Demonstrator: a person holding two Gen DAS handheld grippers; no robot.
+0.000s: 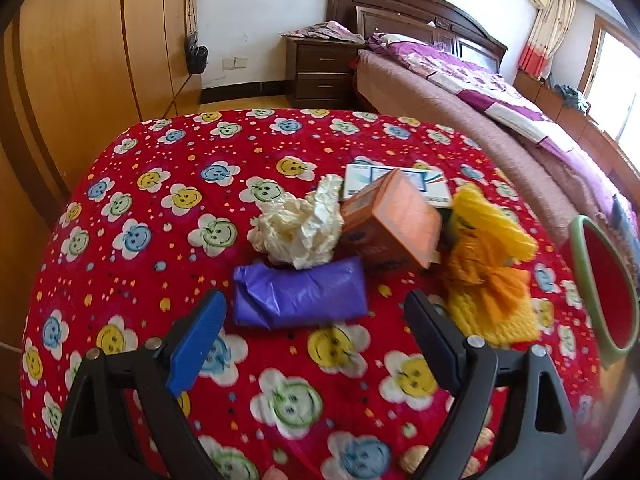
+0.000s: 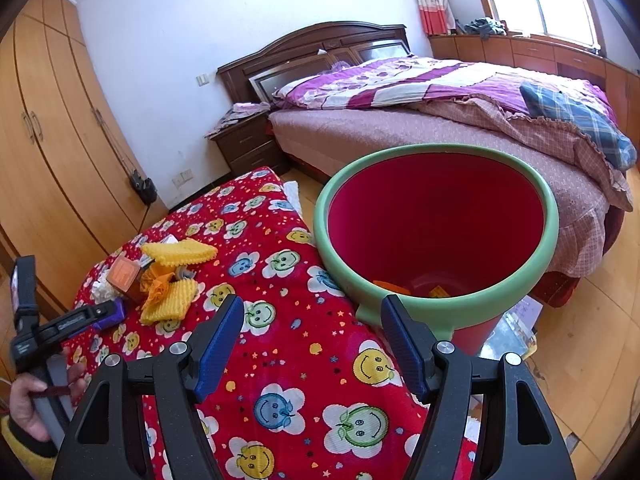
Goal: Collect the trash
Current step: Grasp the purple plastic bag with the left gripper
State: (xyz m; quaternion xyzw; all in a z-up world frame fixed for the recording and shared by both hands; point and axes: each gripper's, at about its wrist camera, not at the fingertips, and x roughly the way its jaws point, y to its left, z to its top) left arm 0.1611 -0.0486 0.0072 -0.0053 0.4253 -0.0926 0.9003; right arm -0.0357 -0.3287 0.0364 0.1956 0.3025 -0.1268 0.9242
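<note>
A folded purple plastic bag [image 1: 300, 296] lies on the red flower-print cloth [image 1: 160, 220]. My left gripper [image 1: 316, 304] is open wide just in front of the bag, one fingertip at each end, pads not touching it. Behind the bag sit crumpled cream paper [image 1: 298, 228], an orange box [image 1: 396, 220], a white and blue box [image 1: 396, 184] and yellow and orange foam netting [image 1: 492, 264]. My right gripper [image 2: 313, 304] is open and empty above the cloth. A red bin with a green rim [image 2: 436, 152] stands just beyond its right finger. Small orange scraps [image 2: 392, 286] lie in the bin.
The bin stands at the table's right edge [image 1: 584, 248]. A bed [image 2: 440, 128] and a dark nightstand [image 2: 244, 144] stand beyond the table. Wooden wardrobes [image 2: 52, 140] line the left wall. A person's hand [image 2: 28, 400] grips the left gripper's handle.
</note>
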